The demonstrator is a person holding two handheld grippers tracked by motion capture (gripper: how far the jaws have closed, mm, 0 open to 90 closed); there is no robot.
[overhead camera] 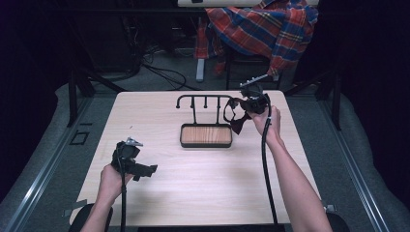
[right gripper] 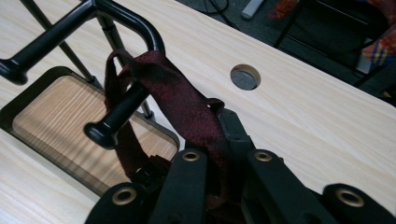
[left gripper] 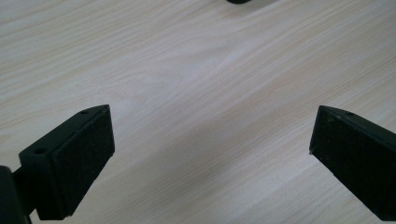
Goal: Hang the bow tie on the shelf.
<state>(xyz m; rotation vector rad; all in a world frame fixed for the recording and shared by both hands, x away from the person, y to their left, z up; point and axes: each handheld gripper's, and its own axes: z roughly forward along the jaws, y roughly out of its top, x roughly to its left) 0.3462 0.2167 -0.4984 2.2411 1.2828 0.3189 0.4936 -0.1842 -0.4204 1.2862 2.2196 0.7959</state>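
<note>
From the high view I count one pale wooden table, one black metal rack with a wood-lined tray base, one dark red strap, and two grippers. The rack stands just past the table's middle, toward 12 o'clock from me. Beyond the table's far edge, at about 1 o'clock, a red plaid shirt hangs over a chair, with cables on the floor near it.

My right gripper is up at the rack's 3 o'clock end, held in my right hand. The right gripper view gives me what the high view cannot: the dark red strap is looped over the rack's curved end bar and over a knobbed peg, and it runs down between my jaws, which are closed on it. That view also shows one round grommet hole in the tabletop at about 1 o'clock from the strap, and the tray's wood grain below the peg.

My left gripper sits near the table's 7 o'clock corner, in my left hand, well apart from the rack. The left gripper view shows its two jaws spread wide with bare tabletop between them, holding nothing. At the top edge of that view there is a small dark shape I cannot identify.
</note>
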